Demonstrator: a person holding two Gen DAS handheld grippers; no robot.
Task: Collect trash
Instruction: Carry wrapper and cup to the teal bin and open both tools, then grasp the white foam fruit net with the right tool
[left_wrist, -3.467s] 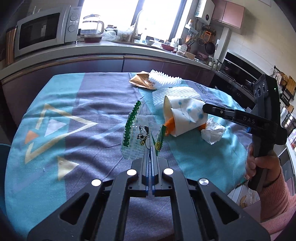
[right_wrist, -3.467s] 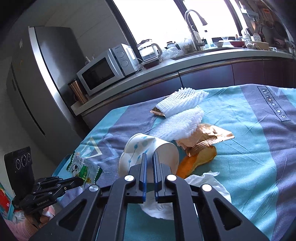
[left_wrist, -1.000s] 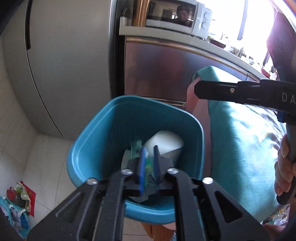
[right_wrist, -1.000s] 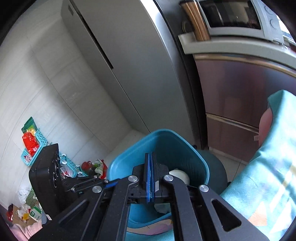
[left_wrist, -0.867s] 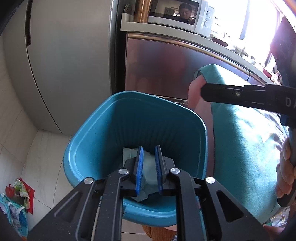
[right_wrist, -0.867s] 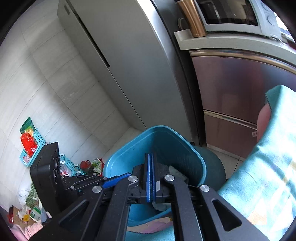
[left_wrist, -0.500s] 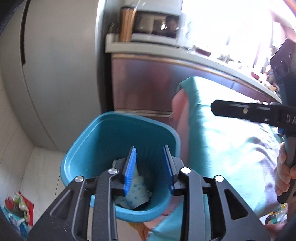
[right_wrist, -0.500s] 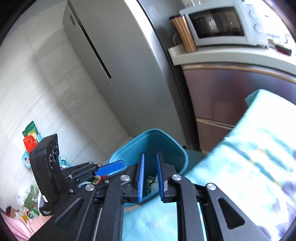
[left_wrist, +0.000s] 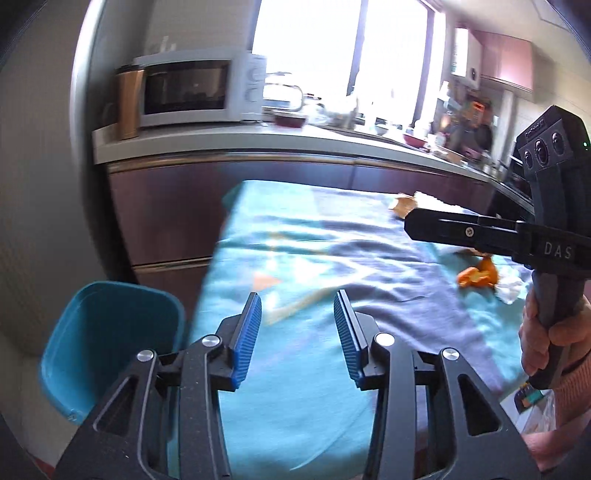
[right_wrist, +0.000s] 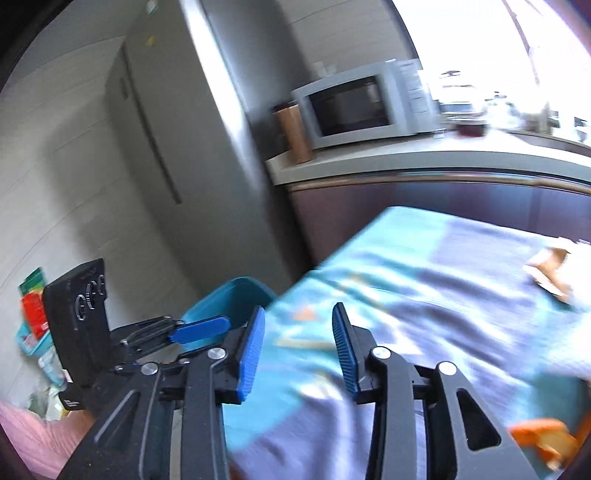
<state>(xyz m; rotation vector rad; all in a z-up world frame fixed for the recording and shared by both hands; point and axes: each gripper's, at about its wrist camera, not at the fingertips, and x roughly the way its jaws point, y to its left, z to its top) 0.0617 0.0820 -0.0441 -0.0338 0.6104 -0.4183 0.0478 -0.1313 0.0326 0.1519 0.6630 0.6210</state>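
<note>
My left gripper (left_wrist: 297, 334) hangs over the near left corner of the table, its jaws opening with nothing between the blue pads. My right gripper (right_wrist: 298, 345) is over the same end of the table, jaws opening and empty too; from the left wrist it appears at the right (left_wrist: 410, 223), held by a hand. The teal bin (left_wrist: 110, 332) stands on the floor left of the table, its inside hidden. On the tablecloth lie orange peel (left_wrist: 476, 275), a crumpled white tissue (left_wrist: 511, 290) and a tan wrapper (left_wrist: 404, 205) with white foam netting behind it.
The table wears a teal and purple cloth (left_wrist: 332, 258). Behind it runs a counter with a microwave (left_wrist: 195, 92), a copper cup (left_wrist: 129, 101) and a kettle. A steel fridge (right_wrist: 177, 147) stands at the left. Bags and baskets (right_wrist: 33, 314) lie on the floor.
Both grippers let the cup and the wrapper fall into the bin, opened, rose and swung right from above the bin to above the table.
</note>
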